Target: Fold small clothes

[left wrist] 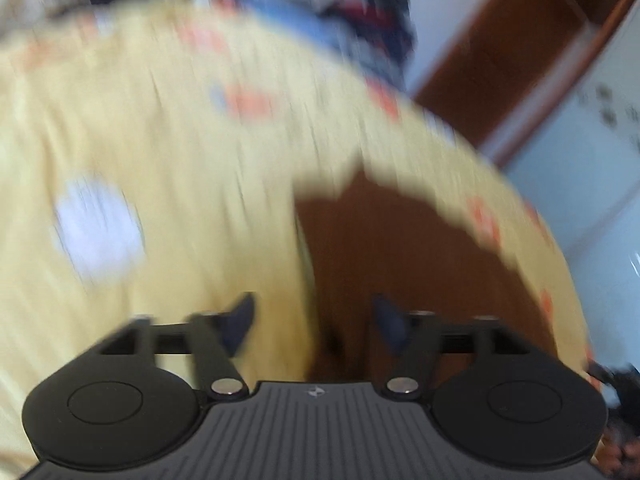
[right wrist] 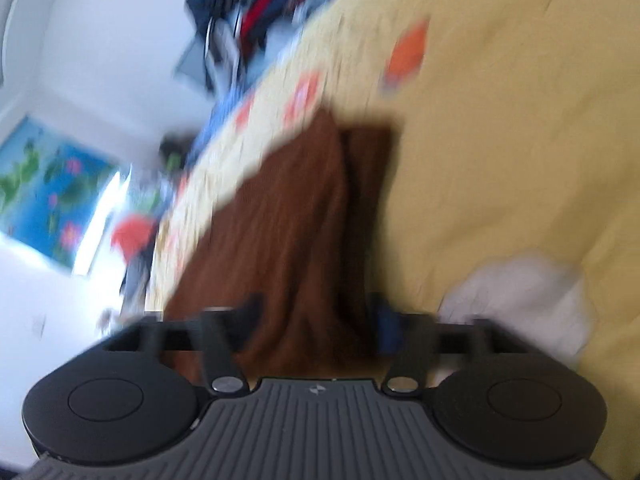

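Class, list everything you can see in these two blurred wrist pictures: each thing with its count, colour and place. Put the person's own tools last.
Brown garment: one, brown, lying on the yellow bedsheet, ahead of both tongs.
Bedsheet: one, pale yellow with orange patches near its edge, spread under the garment.
White cloth: one, white, on the sheet beside the brown garment.
Pile of clothes: one heap, dark blue, red and grey, beyond the far edge of the sheet.
Wooden shelf: one, brown, against the wall.
Picture: one, blue with green and pink, on the white wall.
Left tongs: one, black, open, nothing gripped.
Right tongs: one, black, open over the brown garment.
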Tool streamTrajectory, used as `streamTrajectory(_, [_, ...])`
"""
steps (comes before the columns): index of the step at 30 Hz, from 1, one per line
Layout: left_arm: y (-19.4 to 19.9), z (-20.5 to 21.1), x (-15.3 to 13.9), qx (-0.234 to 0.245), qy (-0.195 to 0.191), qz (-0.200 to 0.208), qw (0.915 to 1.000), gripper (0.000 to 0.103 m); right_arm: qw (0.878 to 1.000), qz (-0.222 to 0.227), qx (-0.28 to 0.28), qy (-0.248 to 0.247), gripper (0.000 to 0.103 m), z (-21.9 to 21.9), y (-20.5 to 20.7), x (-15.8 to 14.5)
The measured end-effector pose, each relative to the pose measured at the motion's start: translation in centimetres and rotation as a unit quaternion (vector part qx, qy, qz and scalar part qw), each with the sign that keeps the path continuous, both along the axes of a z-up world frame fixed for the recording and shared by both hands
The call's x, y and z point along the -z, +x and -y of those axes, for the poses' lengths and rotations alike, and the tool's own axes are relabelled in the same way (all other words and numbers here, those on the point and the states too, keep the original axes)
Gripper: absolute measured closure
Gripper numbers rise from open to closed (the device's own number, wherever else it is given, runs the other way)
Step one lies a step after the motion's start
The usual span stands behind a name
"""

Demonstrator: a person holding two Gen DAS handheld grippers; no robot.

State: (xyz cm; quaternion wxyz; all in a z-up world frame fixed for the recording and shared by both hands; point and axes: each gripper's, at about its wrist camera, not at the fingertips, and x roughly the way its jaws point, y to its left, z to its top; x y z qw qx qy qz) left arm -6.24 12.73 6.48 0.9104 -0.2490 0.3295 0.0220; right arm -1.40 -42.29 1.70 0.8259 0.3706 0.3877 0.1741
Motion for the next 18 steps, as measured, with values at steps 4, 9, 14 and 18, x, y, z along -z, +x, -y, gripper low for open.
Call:
streamTrajectory(4, [4.3, 2.2, -3.7, 0.014, 0.056, 0.071, 0.9958, 0.028, 0.996, 0.074, 0.034, -0.047, 0.025, 0.3, 3.1, -4.5])
streamTrajectory(9, [12.4, 8.6, 0.2, 0.123, 0.089, 0.006, 0.9885, 0.028, 0.993, 0.089, -0.053, -0.061, 0.025, -5.1, 10.1, -5.0])
streamTrajectory(14, [13.8, 9.8, 5.6, 0.129, 0.164, 0.026, 0.9776, 0.029, 0.98, 0.103, -0.046, -0.164, 0.033, -8.3, 12.4, -0.2])
streamTrajectory(18, [13.4, 10.8, 4.3, 0.139, 0.189, -0.006, 0.9721, 0.029, 0.977, 0.134, -0.038, -0.159, 0.035, -7.5, 11.1, 0.6])
